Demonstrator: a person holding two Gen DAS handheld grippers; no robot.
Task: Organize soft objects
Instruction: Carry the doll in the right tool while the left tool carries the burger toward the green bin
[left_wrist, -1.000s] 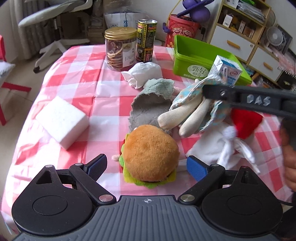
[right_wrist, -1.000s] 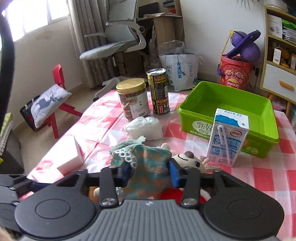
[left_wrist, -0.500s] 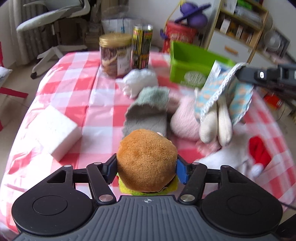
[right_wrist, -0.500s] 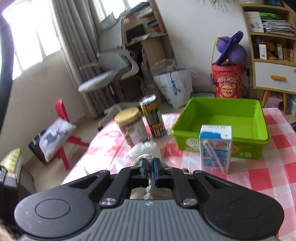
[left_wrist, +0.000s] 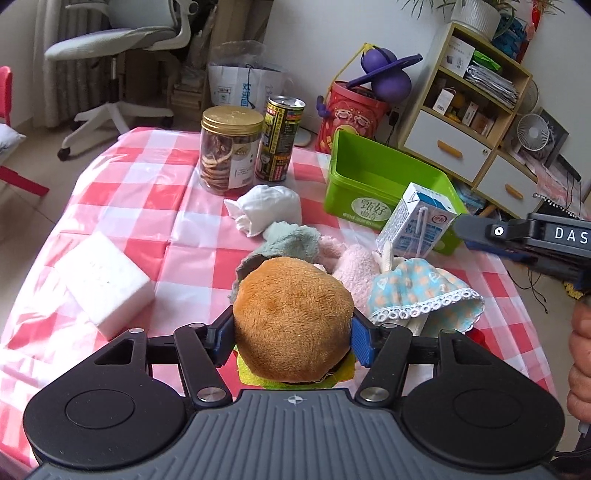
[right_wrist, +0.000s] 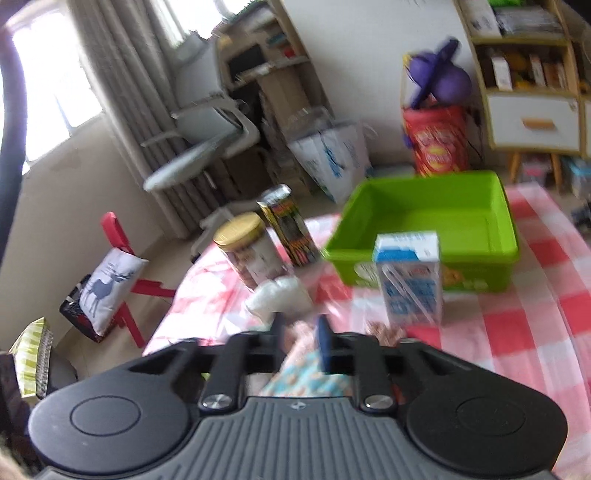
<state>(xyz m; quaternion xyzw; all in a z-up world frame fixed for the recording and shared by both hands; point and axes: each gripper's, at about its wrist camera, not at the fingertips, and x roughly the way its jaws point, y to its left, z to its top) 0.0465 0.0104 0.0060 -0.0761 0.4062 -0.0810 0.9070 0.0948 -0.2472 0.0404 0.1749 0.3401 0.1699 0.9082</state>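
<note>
My left gripper (left_wrist: 291, 341) is shut on a plush burger (left_wrist: 291, 314), its blue pads pressed into both sides of the bun just above the checked table. A rag doll in a blue lace-edged dress (left_wrist: 424, 295) lies on the pile of soft things beside the burger. In the left wrist view my right gripper (left_wrist: 465, 229) hangs to the right, above the doll and apart from it. Its jaws are opening (right_wrist: 301, 338) in the blurred right wrist view; only the doll's dress (right_wrist: 306, 380) shows below the gap, untouched. The green bin (left_wrist: 334, 162) stands beyond, with nothing in it.
A milk carton (left_wrist: 417, 221) stands in front of the bin. A biscuit jar (left_wrist: 229, 151) and a can (left_wrist: 279, 140) stand at the back. A white cloth bundle (left_wrist: 267, 208), a grey-green cloth (left_wrist: 291, 240), a pink plush (left_wrist: 354, 266) and a white block (left_wrist: 105, 280) lie on the table.
My left gripper closed on the burger and raised it slightly. My right gripper lifted the doll, then let go; the doll now lies on the pile and the right wrist view has tilted.
</note>
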